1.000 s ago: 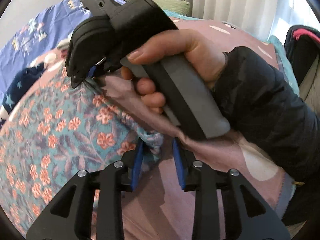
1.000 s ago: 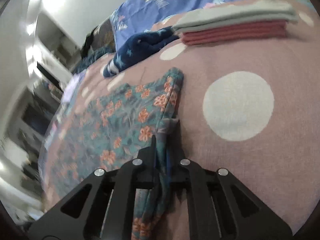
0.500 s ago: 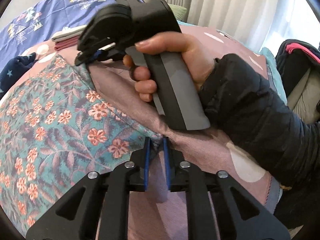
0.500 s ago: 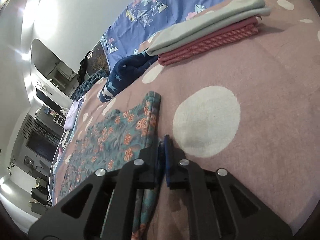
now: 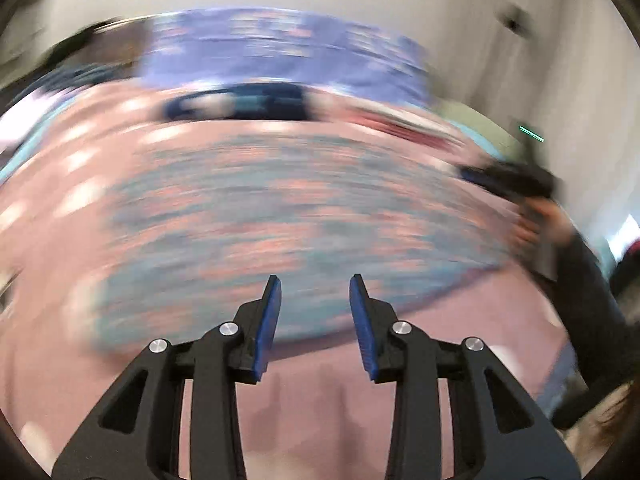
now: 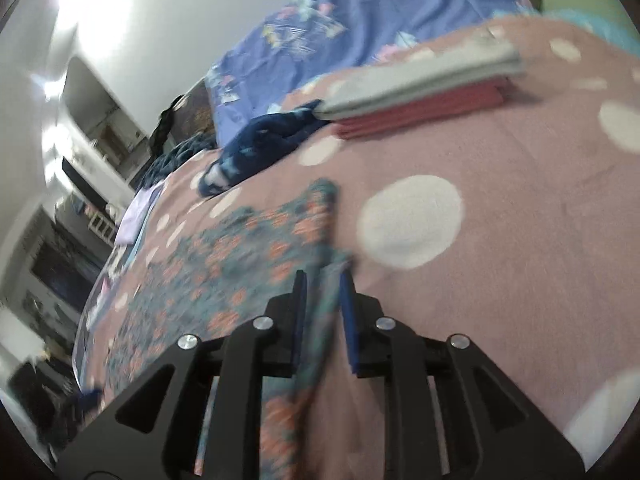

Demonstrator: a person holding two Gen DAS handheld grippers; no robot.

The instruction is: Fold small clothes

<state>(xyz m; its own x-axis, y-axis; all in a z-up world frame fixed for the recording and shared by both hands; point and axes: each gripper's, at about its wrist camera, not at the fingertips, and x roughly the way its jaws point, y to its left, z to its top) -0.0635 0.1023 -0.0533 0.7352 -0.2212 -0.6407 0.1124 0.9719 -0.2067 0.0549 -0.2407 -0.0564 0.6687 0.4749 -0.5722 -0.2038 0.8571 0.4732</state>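
1. The floral garment [image 6: 248,264], teal with orange flowers, lies spread flat on the pink spotted bedspread [image 6: 520,216]; every place below is given relative to this garment.
2. The right gripper [image 6: 323,300] sits at the garment's near right edge. Its jaws have just been opening, and a gap shows beside each blue pad. A folded strip of the garment's edge runs between the fingers, but the pads do not press on it.
3. The left gripper [image 5: 315,320] hangs over the garment's near border, jaws apart and just opened wider, with nothing between the blue pads [image 5: 267,328].
4. The left wrist view is heavily smeared, so the garment [image 5: 280,216] shows there only as a teal and orange blur, probably lying flat across the bedspread [image 5: 320,400].
5. In that same view a hand [image 5: 532,224] in a dark sleeve holds the right gripper [image 5: 480,174] at the garment's far right corner.
6. Beyond the garment, a dark blue star-print piece [image 6: 272,140] lies crumpled on the bedspread.
7. Just right of that piece, further from the garment, a stack of folded clothes [image 6: 420,96] rests, grey on top and red beneath.
8. Behind all of it a purple patterned sheet [image 6: 360,20] rises against the wall.
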